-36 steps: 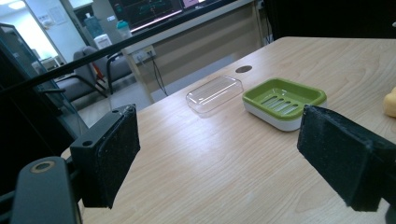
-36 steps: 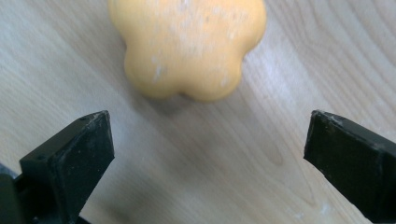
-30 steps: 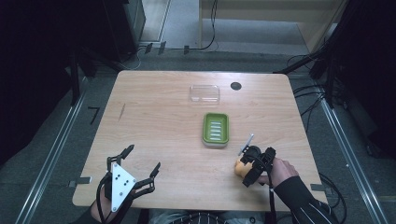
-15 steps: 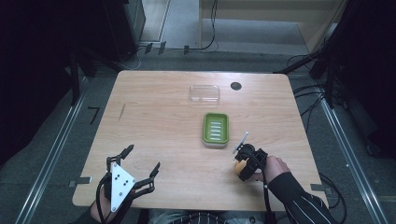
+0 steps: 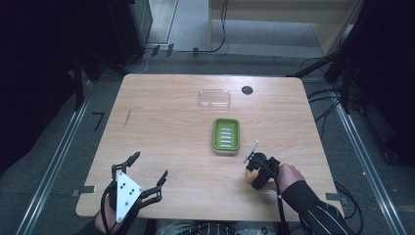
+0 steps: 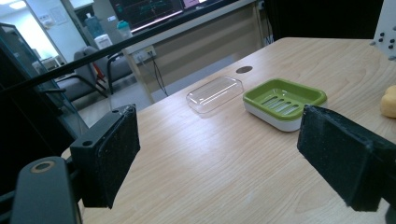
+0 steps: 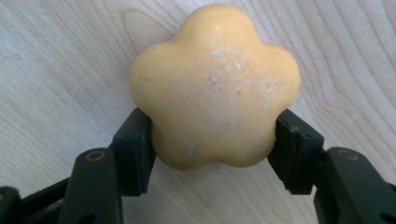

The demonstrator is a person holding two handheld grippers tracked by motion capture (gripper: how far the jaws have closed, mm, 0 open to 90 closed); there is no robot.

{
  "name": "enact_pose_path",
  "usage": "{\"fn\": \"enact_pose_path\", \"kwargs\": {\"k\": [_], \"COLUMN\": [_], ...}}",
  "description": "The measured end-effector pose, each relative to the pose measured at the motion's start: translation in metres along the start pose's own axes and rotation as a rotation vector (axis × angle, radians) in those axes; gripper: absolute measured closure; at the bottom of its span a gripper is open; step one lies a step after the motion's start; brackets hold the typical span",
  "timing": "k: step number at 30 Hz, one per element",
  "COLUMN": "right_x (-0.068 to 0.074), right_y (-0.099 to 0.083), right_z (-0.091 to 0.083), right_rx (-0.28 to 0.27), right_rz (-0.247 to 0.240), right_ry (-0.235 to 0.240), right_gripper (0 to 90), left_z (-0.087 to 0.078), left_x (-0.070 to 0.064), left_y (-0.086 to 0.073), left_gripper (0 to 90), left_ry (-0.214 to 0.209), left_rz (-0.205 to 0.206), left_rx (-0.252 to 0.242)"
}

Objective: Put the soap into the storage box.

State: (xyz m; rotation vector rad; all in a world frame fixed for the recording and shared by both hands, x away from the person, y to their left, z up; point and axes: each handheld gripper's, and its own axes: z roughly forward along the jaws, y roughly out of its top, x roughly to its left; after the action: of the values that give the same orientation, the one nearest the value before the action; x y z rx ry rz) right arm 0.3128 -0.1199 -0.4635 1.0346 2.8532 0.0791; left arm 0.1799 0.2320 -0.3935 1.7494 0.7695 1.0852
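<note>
A pale wooden table [image 5: 166, 132] with rounded corners stands on a grey floor crossed by cables, with metal rails along both sides and dark equipment around it; a round dark grommet [image 5: 247, 90] sits near its far edge. Near that edge lies a clear plastic lid [image 5: 214, 98], and nearer the middle a green soap dish [image 5: 225, 135] with a slotted floor. At the near right, the right gripper [image 5: 252, 175], held in a dark-sleeved hand [image 5: 288, 175], is closed on a yellow soap [image 5: 251, 176] that lies against the tabletop, just beside the dish's near end. At the near left, the left gripper [image 5: 148, 165] stands with its 2 jaws spread wide and nothing between them. The right gripper view reveals the soap [image 7: 215, 86] as a 5-lobed flower shape with a chalky, scuffed face, pinched at 2 opposite sides. The left gripper view adds the room behind the table: a glass partition, chairs, a wall socket and monitors, plus the dish's white base [image 6: 273, 116].
</note>
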Motion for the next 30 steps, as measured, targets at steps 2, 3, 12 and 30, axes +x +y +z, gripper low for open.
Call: {"fn": "enact_pose_path", "kwargs": {"k": [2,3,12,30], "right_x": [-0.001,-0.001,-0.001,-0.004], "right_y": [0.000,0.000,-0.001,-0.003], "right_z": [0.000,0.000,-0.001,-0.016], "right_rx": [0.000,-0.002,-0.002,-0.038], "right_rz": [0.000,0.001,-0.008,-0.012], "right_ry": [0.005,0.006,0.005,-0.029], "right_gripper": [40.1,40.1,40.2,40.1], "left_z": [0.000,0.000,0.000,0.000], "left_x": [0.000,0.000,0.000,0.000], "left_y": [0.000,0.000,0.000,0.000], "left_gripper": [13.5,13.5,13.5,13.5], "left_ry": [-0.001,0.000,0.001,0.001], "left_rz": [0.000,0.000,0.001,0.003], "left_rx": [-0.001,-0.001,0.001,0.004]}}
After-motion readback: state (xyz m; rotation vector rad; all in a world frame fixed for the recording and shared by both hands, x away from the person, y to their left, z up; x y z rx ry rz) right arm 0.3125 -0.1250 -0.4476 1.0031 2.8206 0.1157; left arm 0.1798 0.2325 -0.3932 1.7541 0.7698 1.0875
